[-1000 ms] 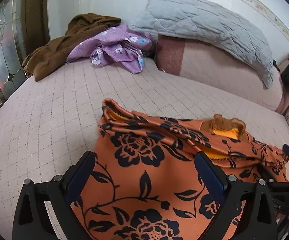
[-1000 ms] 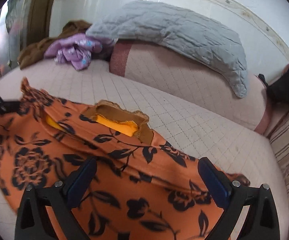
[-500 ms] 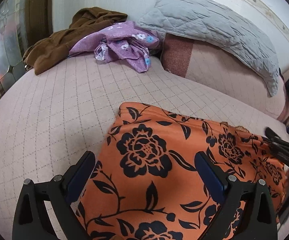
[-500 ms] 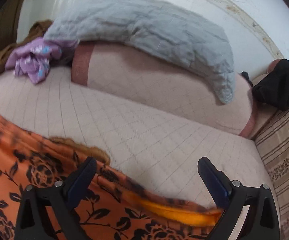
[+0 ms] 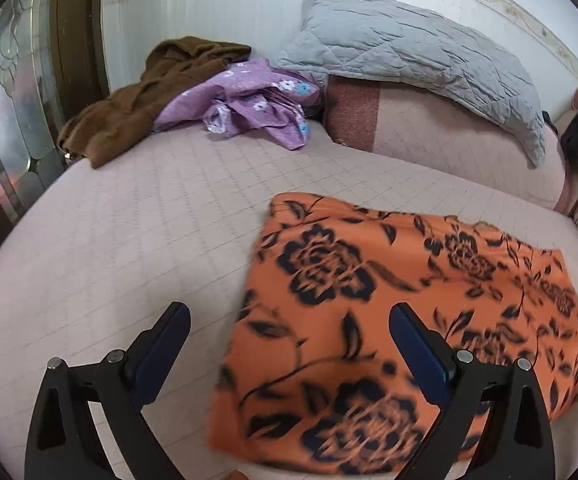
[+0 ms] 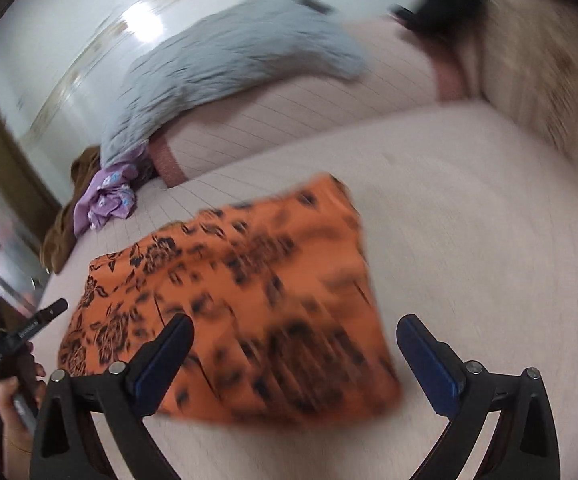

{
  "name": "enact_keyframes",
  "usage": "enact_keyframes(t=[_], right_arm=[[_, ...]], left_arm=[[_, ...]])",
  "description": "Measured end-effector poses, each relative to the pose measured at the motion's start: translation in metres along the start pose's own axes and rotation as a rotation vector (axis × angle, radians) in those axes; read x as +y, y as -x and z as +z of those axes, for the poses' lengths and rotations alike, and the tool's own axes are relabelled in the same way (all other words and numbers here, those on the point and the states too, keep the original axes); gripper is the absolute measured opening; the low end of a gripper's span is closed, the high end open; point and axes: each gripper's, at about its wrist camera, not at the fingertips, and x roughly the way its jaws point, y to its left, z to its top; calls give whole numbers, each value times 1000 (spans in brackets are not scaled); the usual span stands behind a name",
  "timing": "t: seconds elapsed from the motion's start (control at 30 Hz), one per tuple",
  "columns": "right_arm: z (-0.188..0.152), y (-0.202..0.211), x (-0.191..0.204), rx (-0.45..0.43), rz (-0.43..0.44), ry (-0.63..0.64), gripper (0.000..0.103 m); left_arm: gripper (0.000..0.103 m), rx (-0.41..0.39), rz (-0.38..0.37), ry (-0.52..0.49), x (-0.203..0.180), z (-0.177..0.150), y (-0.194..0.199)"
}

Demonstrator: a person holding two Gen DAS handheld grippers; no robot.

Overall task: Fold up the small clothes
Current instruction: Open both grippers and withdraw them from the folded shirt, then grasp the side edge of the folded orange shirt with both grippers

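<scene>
On the pink quilted bed (image 5: 137, 240), the orange flowered garment (image 5: 389, 312) lies flat, folded to a rough rectangle. Left claw (image 5: 289, 344) hangs over its left edge, jaws wide apart, holding nothing. Right claw (image 6: 293, 360) likewise spread wide and empty above its near edge. Purple cloth (image 5: 257, 104) and brown garment (image 5: 137, 104) sit well apart at the back.

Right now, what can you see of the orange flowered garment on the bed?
The orange garment is soft-looking cloth printed with black flowers and leaves. It lies folded into a rough rectangle, flat on the pale quilted bed cover, with no collar or sleeve showing. Both grippers are open and hold nothing; the left gripper and right gripper hover over its near edge. Blur hides the finer detail. It lies apart from the purple clothes.
</scene>
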Motion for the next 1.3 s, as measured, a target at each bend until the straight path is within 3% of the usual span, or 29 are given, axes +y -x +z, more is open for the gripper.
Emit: enact_keyframes(t=[0.2,0.3,0.47,0.53,0.57,0.6,0.63,0.7,0.8,0.93,1.1,1.3], right_arm=[[-39,-6,-64,12,145,-369,103],[-45,-24,-69,13,250,-453,102],[-31,-49,-39,-1,225,-380,102],[-27,-56,-27,-26,183,-335,95],[-23,-60,-24,-29,162,-319,79],[-21,-64,-22,-25,132,-304,52],[-20,-69,-21,-15,110,-297,38],[-19,-71,-21,-14,107,-292,25],[-13,-63,-5,-29,48,-196,19],[7,-44,19,-81,47,-119,19],[37,-27,66,-132,109,-54,18],[53,-33,171,-131,229,123,16]], left_arm=[[99,-17,0,23,25,-20,32],[99,25,-41,81,39,-33,36],[99,47,-24,136,56,-33,25],[99,66,-50,168,59,-34,20],[99,74,-56,171,58,-34,17],[99,78,-56,169,57,-35,14],[99,85,-50,162,55,-36,11],[99,98,-25,155,54,-37,5],[99,108,-15,180,60,-36,3],[99,89,-29,212,68,-33,9],[99,45,-39,185,62,-25,23],[99,-15,-55,243,80,-14,40]])
